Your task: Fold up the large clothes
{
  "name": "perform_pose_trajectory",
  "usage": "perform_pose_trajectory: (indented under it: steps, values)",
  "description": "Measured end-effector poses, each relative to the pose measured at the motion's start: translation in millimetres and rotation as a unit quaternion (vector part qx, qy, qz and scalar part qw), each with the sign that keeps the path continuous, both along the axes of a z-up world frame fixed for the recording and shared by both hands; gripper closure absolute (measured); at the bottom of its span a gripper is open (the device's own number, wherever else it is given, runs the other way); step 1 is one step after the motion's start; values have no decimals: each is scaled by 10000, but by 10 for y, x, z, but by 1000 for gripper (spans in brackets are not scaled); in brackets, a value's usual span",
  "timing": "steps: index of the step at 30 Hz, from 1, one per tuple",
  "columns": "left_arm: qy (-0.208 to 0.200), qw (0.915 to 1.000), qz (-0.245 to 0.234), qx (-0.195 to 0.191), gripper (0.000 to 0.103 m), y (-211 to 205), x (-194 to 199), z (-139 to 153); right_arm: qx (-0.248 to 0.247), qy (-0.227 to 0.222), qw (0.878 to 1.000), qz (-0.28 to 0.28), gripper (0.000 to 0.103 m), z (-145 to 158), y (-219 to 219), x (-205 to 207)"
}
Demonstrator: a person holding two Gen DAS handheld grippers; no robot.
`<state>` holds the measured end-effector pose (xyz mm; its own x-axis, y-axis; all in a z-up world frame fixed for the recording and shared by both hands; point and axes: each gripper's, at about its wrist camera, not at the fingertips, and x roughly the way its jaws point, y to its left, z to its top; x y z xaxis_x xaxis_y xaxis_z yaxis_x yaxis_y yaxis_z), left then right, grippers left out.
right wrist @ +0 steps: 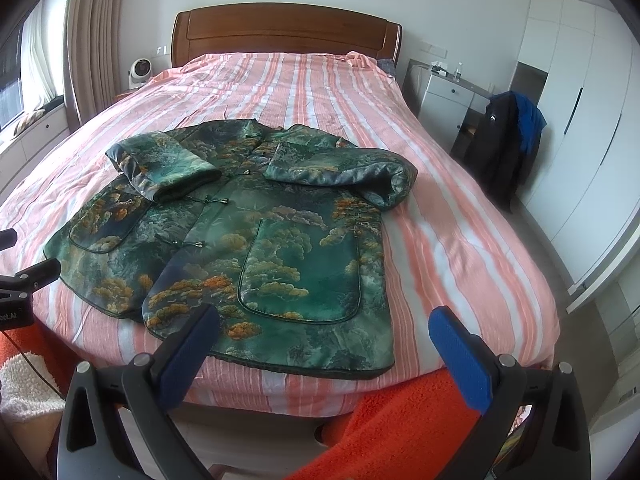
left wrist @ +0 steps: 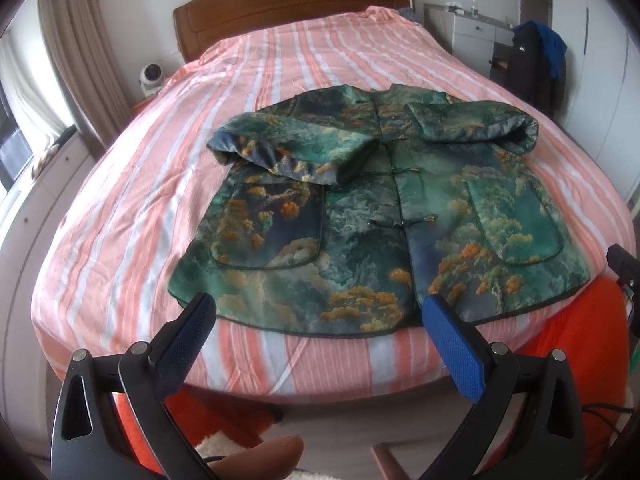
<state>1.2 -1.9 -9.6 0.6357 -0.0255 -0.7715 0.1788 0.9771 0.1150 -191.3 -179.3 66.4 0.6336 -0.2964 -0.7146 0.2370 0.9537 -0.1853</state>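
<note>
A green padded jacket (left wrist: 360, 216) with orange and white tree print lies face up on the striped bed (left wrist: 132, 208). Both sleeves are folded across its chest, the hem toward me. It also shows in the right wrist view (right wrist: 248, 236). My left gripper (left wrist: 318, 312) is open and empty, hovering just short of the hem near its middle. My right gripper (right wrist: 324, 326) is open and empty, hovering over the hem's right part at the bed's foot. The other gripper's edge shows at far right in the left view (left wrist: 624, 264) and at far left in the right view (right wrist: 24, 280).
The bed (right wrist: 460, 240) has a pink and white striped cover and a wooden headboard (right wrist: 280, 32). An orange blanket (right wrist: 400, 424) hangs below the foot. A small fan (right wrist: 140, 72) stands at back left. A chair with dark clothes (right wrist: 504, 140) and white cabinets (right wrist: 572, 120) are on the right.
</note>
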Motion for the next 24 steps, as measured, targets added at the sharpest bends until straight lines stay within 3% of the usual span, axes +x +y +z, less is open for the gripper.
perform_pose_trajectory:
  steps: [16,20,24]
  values:
    - [112,9999,43,-55,0,60,62,-84,51,-2,10000,43,0,-32,50,9]
    - [333,9986,256,-319,0,367,281,-150,150,-41,9999,73,0,-34,48,3]
    - [463,9951,639,-598,0,1108,827,-264,358,-101,9992,122,0,-40,-53,-1]
